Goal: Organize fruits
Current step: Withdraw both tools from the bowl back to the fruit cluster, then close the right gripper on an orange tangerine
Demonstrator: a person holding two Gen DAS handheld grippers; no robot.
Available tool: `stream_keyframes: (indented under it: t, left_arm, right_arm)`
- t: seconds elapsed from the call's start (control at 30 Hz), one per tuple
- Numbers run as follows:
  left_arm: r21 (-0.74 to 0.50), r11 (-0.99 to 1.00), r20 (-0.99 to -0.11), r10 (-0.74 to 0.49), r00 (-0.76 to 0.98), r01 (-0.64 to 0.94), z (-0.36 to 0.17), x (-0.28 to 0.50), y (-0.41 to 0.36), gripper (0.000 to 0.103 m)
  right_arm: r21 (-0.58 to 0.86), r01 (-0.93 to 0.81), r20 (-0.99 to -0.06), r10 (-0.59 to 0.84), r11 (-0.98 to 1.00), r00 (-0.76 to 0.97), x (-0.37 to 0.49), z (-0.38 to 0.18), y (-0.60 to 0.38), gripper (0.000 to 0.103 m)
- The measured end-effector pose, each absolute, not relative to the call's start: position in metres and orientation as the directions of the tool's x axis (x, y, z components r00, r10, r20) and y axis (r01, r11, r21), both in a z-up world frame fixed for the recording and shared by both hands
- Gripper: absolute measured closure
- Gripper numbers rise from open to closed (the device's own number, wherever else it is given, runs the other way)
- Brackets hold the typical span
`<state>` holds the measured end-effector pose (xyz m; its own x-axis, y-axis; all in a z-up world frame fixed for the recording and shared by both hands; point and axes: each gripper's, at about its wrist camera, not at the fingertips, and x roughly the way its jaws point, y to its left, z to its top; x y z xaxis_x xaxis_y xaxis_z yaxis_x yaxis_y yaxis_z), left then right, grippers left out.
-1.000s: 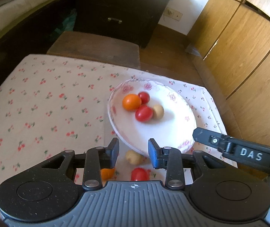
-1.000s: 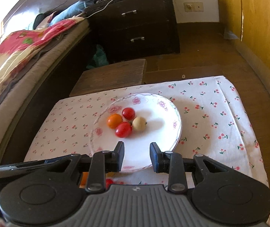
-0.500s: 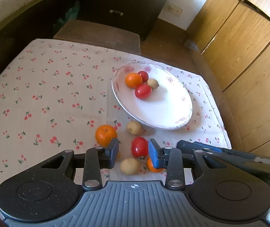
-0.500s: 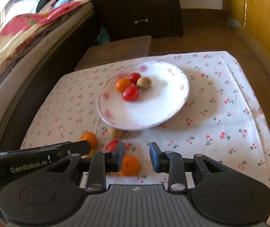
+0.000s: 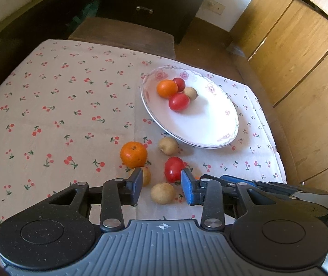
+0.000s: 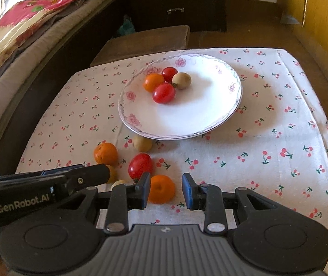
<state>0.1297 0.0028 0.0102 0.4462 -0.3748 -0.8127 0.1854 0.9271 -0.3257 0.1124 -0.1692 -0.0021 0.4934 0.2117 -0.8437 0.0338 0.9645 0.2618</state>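
Note:
A white flowered plate (image 5: 206,124) holds an orange, two red tomatoes and a tan fruit. Loose on the cherry-print cloth lie an orange (image 5: 133,154), a tan fruit (image 5: 168,146), a red tomato (image 5: 174,169), a yellowish fruit (image 5: 146,176) and another tan fruit (image 5: 162,193). My left gripper (image 5: 161,185) hovers open over that last tan fruit without touching it. My right gripper (image 6: 166,191) hangs beside it, jaws slightly apart and empty. A second orange (image 6: 161,189) lies on the cloth just inside its left finger.
The cloth-covered table (image 6: 278,138) ends close on the right, near wooden cabinet doors (image 5: 301,69). A wooden stool (image 6: 145,39) and dark drawers (image 6: 175,0) stand behind it. A bed with blankets (image 6: 26,30) runs along the left.
Both grippers have drawn back from over the plate toward the near edge and dipped lower. The loose fruits on the cloth have come into view between and ahead of the fingers.

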Motion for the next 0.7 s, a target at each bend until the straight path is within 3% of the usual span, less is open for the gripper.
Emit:
stream_keyframes:
  t: [0.7]
  left_arm:
    - [-0.327, 0.931, -0.822, -0.364, 0.438, 0.159, 0.008, 0.132, 0.009, 0.056]
  right_arm:
    - [0.235, 0.032, -0.87, 0.196, 0.971, 0.452, 0.126, -0.021, -0.16, 0.07]
